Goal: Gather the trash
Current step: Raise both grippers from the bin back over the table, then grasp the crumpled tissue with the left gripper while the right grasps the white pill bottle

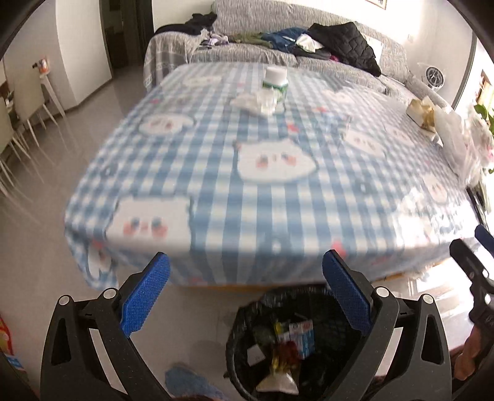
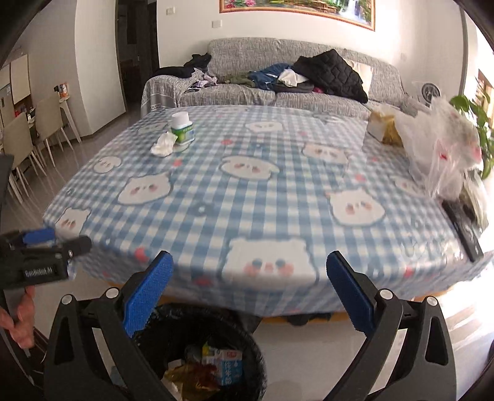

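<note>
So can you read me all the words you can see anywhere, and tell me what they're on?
"GenRobot.AI": white letters on the left gripper, blurred, so this is my best reading.
Carton in the trash bin: blue print, too blurred to read.
White bottle on the table: green label, too small to read.
Nothing else has words I can make out.

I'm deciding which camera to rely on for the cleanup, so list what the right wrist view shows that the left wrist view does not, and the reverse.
Only the right wrist view: the framed painting on the wall above the sofa, and a black remote-like item at the table's right edge.
Only the left wrist view: a blue object on the floor beside the bin.
Both: the checked tablecloth, the white-capped bottle beside a crumpled tissue, the lined trash bin holding a milk carton, and both hand-held grippers, left and right, jaws apart with nothing between them.
</note>
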`<state>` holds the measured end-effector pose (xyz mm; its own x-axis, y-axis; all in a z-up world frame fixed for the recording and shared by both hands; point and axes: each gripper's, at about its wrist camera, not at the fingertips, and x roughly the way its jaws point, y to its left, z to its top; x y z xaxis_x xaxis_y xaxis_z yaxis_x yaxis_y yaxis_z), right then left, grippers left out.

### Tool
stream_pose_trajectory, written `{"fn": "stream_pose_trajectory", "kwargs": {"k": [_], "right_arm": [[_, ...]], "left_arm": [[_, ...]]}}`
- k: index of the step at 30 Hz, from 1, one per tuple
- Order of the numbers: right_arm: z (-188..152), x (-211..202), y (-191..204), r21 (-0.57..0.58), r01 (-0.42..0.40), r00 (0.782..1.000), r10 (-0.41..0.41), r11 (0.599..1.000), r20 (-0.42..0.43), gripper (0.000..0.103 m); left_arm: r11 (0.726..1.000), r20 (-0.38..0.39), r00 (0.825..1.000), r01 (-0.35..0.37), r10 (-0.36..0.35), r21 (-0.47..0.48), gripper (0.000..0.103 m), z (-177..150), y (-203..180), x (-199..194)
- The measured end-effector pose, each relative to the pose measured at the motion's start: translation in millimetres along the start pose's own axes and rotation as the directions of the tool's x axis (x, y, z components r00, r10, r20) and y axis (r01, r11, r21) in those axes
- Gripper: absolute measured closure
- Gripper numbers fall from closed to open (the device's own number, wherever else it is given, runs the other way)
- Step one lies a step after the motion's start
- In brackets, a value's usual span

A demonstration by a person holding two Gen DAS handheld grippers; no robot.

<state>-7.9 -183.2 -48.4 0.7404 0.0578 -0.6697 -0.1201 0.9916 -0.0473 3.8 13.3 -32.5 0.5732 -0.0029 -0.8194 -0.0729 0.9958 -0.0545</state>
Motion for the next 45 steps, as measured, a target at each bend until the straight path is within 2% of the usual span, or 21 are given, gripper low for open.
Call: {"fn": "stream_pose_trajectory", "kwargs": {"k": [9, 21, 26, 37, 40, 45], "right_arm": [[38.8, 54.6, -5.9, -0.010, 0.010, 1.000, -0.010, 1.000, -0.010, 0.008], [83.6, 122.6, 7.1, -0.095, 0.001, 1.000, -0.004, 0.995, -0.026, 0.008], [88.4, 148.4, 7.8, -0.103, -0.005, 0.998, -0.001, 0.995, -0.056, 0.008], [103.2, 178.4, 10.8, -0.114, -0.035, 0.996, 0.026, 0.993, -0.082, 0.008], [110.1, 185.3, 15.5, -0.116, -0.045, 0.996, 0.036, 0.992, -0.080, 0.008], [124.1, 199.5, 28.6, -0.129, -0.052, 0.996, 0.042, 0.990, -0.082, 0.008]], "left_arm": [[0.999, -0.012, 0.999, -0.033, 0.033, 0.003, 0.008, 59.1, -6.3, 42.6], [0.998, -0.024, 0.998, -0.054, 0.054, -0.023, 0.014, 131.0, -7.7, 113.3], [0.998, -0.028, 0.998, -0.060, 0.060, -0.018, 0.018, 152.5, -9.2, 137.4], [0.998, -0.007, 0.998, -0.069, 0.069, -0.012, 0.019, 184.0, -10.6, 157.1], [0.998, -0.004, 0.998, -0.067, 0.067, -0.008, 0.024, 187.6, -9.2, 161.5], [0.999, -0.021, 0.999, -0.043, 0.042, -0.009, 0.049, 191.5, -4.4, 171.1]]}}
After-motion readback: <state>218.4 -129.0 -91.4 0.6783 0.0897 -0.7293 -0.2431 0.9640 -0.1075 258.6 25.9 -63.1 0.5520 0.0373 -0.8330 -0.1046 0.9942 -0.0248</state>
